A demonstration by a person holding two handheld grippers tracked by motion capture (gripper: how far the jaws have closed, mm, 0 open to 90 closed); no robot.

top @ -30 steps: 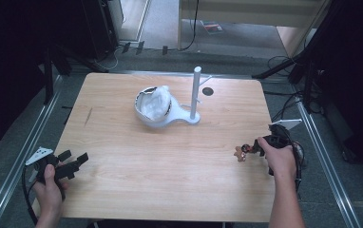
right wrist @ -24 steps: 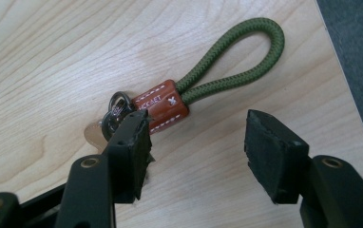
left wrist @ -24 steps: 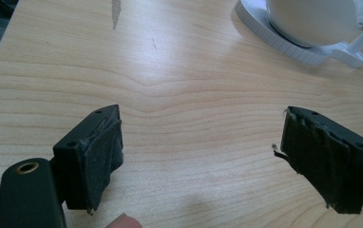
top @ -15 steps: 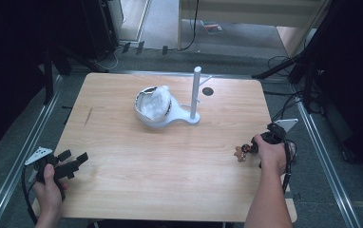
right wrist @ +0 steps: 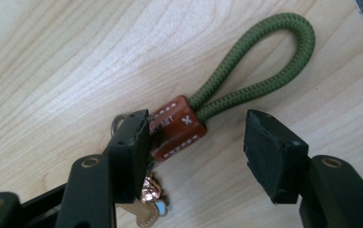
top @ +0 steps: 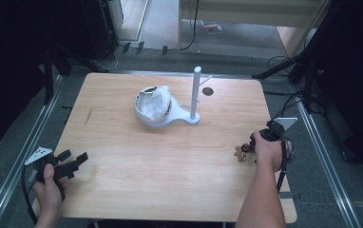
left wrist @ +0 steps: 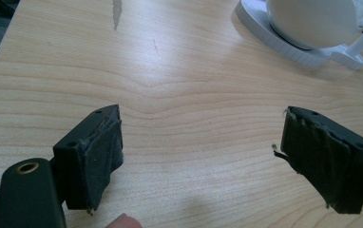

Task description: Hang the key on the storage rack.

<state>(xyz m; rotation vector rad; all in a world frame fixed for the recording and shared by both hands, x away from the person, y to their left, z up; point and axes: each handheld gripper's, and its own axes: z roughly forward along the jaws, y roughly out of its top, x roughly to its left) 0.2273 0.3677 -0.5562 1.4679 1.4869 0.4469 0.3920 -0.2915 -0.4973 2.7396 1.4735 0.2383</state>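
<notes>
Right hand-held gripper (right wrist: 196,142) is straddling, jaws released, the keychain (right wrist: 179,128), its green loop (right wrist: 265,61) running straight ahead.

Each hand-held gripper is black, with two blocky jaws faced in dark, worn padding — frayed at the edges. The left hand-held gripper (left wrist: 203,156) has small screw holes in its jaw blocks and a brass-ringed pivot hole. The right hand-held gripper (right wrist: 196,152) has like brass-ringed holes. Each carries a grey three-cornered plate (top: 38,155) and trails a black cable (top: 281,166). Both forearms are bare — no sleeves.
</notes>
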